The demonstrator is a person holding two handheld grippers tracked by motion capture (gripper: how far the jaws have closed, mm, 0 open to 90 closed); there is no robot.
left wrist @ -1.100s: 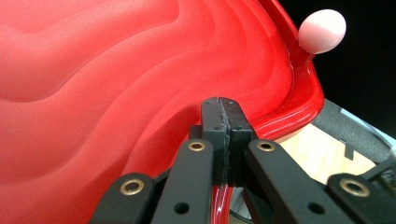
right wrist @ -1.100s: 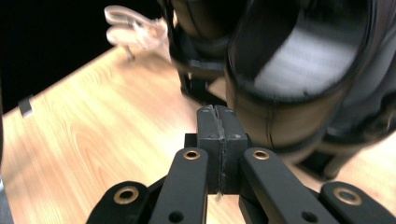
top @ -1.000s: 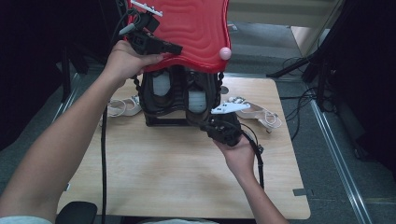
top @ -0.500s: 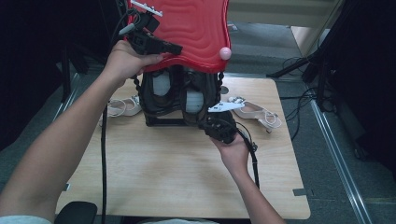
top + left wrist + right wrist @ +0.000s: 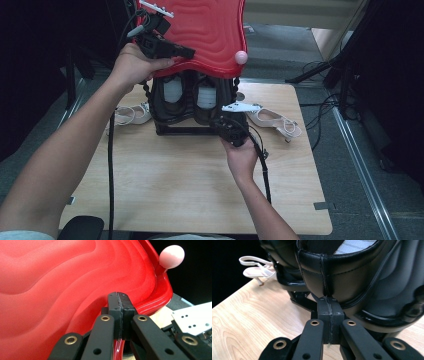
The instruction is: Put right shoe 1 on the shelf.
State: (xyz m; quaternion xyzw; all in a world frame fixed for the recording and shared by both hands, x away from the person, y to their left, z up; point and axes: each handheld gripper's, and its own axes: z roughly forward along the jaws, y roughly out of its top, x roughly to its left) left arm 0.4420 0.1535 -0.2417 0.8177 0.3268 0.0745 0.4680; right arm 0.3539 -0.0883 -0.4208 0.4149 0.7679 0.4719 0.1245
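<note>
The left tool [image 5: 117, 302] is clamped on the rim of the raised red lid [image 5: 200, 35] of a black case [image 5: 192, 100] standing on the worktop [image 5: 175, 175]. The right tool [image 5: 329, 305], jaws pressed together, touches the case's black padded edge without gripping it, near white sandals [image 5: 275, 122].

table [image 5: 150, 200]: light wood; floor [image 5: 360, 165]: grey (cables [image 5: 320, 100] trailing); surroundings: dark

Red lid [image 5: 200, 35] cut off by the high view's top edge, black case [image 5: 192, 102] largely hidden beneath it
</note>
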